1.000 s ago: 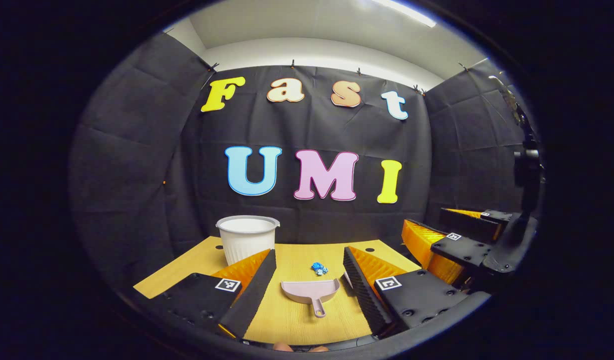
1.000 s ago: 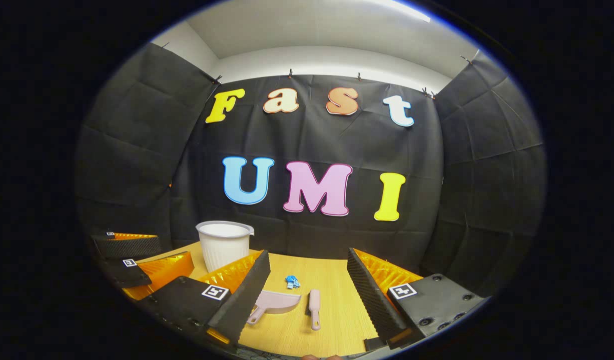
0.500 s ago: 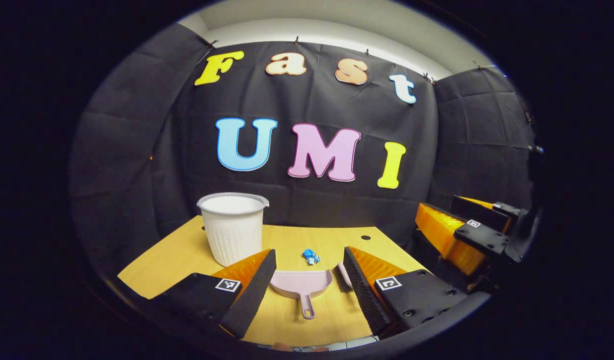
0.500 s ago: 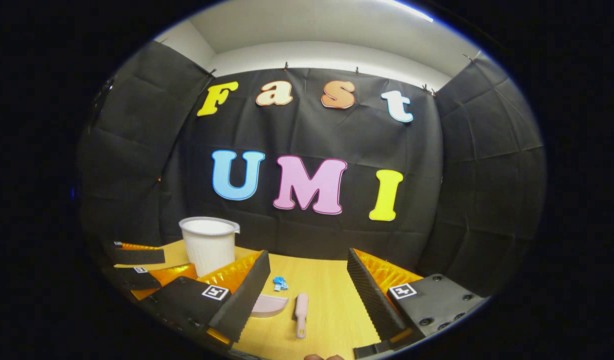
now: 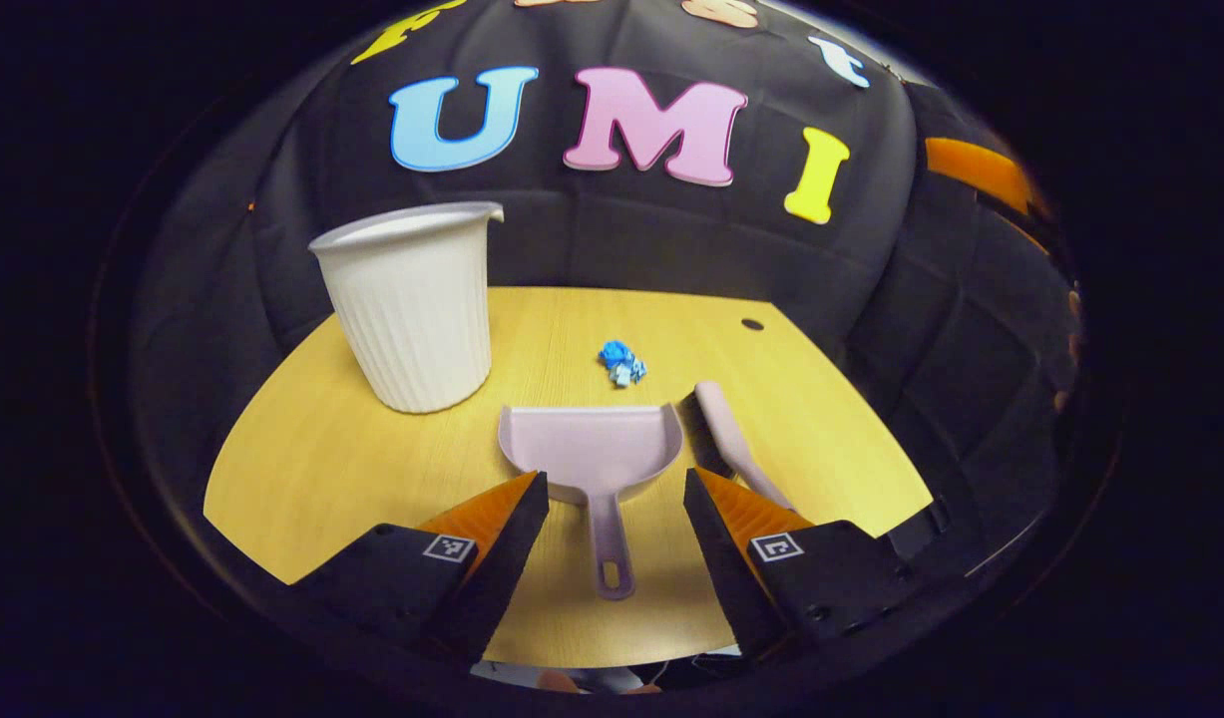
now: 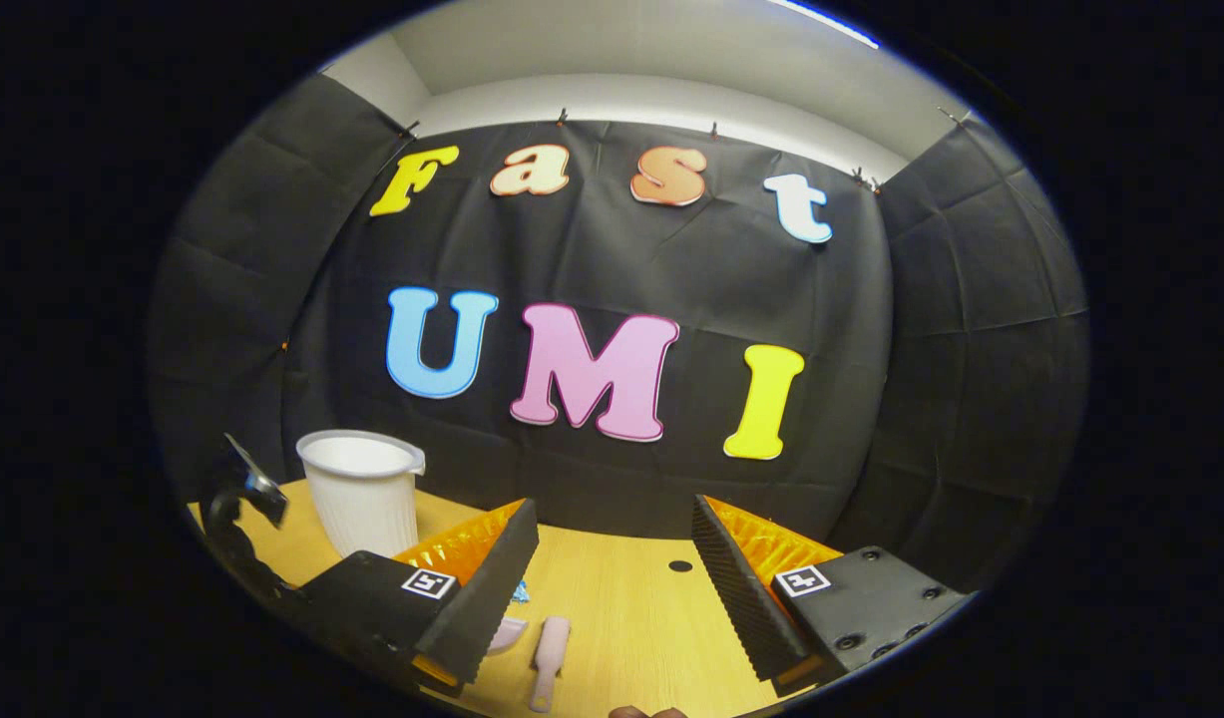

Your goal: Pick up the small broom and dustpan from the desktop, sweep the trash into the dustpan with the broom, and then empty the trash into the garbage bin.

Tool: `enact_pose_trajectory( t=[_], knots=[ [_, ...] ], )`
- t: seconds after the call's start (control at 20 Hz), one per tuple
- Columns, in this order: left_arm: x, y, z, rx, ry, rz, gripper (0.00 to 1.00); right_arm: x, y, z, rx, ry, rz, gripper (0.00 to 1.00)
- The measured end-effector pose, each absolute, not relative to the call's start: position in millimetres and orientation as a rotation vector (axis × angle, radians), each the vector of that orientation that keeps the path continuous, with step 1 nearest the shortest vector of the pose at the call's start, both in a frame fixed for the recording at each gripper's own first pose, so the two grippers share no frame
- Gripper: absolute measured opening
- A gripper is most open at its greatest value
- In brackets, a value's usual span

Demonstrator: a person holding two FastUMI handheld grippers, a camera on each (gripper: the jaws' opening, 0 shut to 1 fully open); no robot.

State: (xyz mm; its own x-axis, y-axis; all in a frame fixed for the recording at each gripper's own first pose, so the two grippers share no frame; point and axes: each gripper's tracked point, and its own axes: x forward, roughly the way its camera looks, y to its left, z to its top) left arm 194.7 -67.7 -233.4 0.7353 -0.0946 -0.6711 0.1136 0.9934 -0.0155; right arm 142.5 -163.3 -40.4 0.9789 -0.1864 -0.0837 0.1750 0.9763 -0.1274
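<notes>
A pink dustpan (image 5: 590, 451) lies on the wooden desktop (image 5: 312, 449), its handle pointing toward me. My left gripper (image 5: 612, 511) hangs open over that handle, one finger on each side, not touching it. The small pink broom (image 5: 731, 437) lies just right of the dustpan, dark bristles facing it. Blue crumpled trash (image 5: 621, 362) sits beyond the pan's mouth. In the right gripper view my right gripper (image 6: 612, 583) is open and holds nothing. The broom (image 6: 549, 648) lies low, left of centre between its fingers, while the dustpan (image 6: 508, 631) and trash (image 6: 520, 593) peek past the left finger.
A white ribbed garbage bin (image 5: 412, 304) stands at the back left of the desk, also seen as the bin (image 6: 360, 491) in the right gripper view. A cable hole (image 5: 752, 324) marks the far right. An orange part of the other gripper (image 5: 981, 172) shows at the upper right.
My left gripper has tilted down and closed in on the dustpan, whose handle now lies between its fingers. The right gripper has shifted rightward; broom and bin slid left in its view.
</notes>
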Motion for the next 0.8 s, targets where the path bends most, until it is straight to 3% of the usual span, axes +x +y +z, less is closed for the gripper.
enact_pose_trajectory(
  t=[0.35, 0.65, 0.7, 0.75, 0.8],
  knots=[
    [219.3, -62.3, -313.2, -0.035, 1.184, -0.025, 0.83, 147.8, -184.9, -129.6, -0.052, 0.341, -0.117, 1.0],
    [246.6, -67.0, -328.4, -0.019, 1.361, 0.032, 0.83, 155.8, -188.6, -189.1, 0.141, 0.566, -0.097, 1.0],
    [247.8, -67.2, -329.4, 0.002, 1.386, 0.034, 0.83, 157.6, -184.3, -203.2, 0.155, 0.606, -0.083, 0.93],
    [246.6, -64.6, -329.1, 0.03, 1.404, 0.049, 0.81, 151.2, -172.5, -222.6, 0.21, 0.72, -0.052, 1.0],
    [248.5, -64.6, -329.7, 0.043, 1.416, 0.053, 0.61, 142.3, -157.1, -241.4, 0.271, 0.816, -0.01, 0.89]
  ],
)
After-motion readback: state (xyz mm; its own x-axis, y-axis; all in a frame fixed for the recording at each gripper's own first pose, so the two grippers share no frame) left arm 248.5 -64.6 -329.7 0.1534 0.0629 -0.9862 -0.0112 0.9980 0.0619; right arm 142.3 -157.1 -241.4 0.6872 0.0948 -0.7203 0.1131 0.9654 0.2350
